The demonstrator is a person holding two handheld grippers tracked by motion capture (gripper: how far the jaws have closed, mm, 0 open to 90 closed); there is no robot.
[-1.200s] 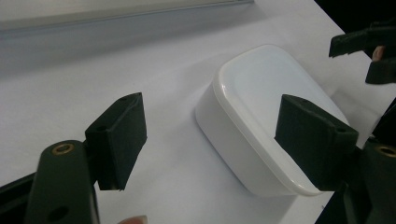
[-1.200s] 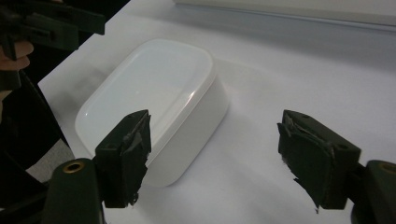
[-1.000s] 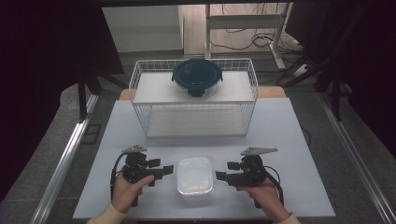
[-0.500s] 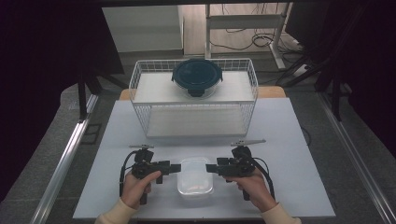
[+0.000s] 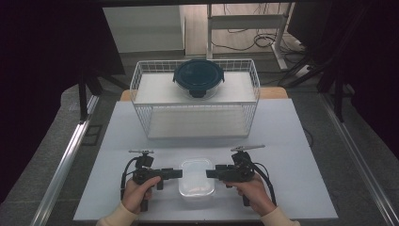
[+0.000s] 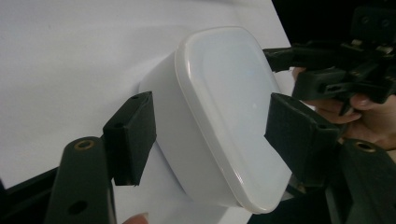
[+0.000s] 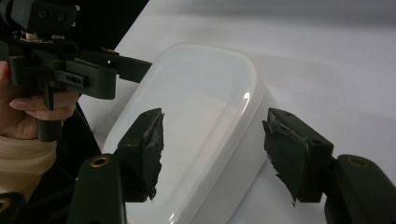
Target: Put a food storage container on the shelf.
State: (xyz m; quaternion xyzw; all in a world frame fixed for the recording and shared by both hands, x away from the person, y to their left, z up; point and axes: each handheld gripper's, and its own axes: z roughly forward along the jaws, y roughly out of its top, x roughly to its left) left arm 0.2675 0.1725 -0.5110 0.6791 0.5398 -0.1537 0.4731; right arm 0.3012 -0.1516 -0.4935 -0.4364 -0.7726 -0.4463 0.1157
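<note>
I had my left gripper (image 5: 175, 173) and my right gripper (image 5: 212, 173) on the two sides of the little white box (image 5: 196, 177). The box sat on the table (image 5: 282, 141), near my edge. Both sets of jaws had just been closing around it, but the pads did not press it yet. I think I next had to squeeze evenly, then lift.

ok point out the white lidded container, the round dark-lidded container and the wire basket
white lidded container (image 5: 197, 176), high view, middle of its lid
round dark-lidded container (image 5: 198, 76), high view, centre of the dark lid
wire basket (image 5: 196, 105), high view, top rail of its near wall
</note>
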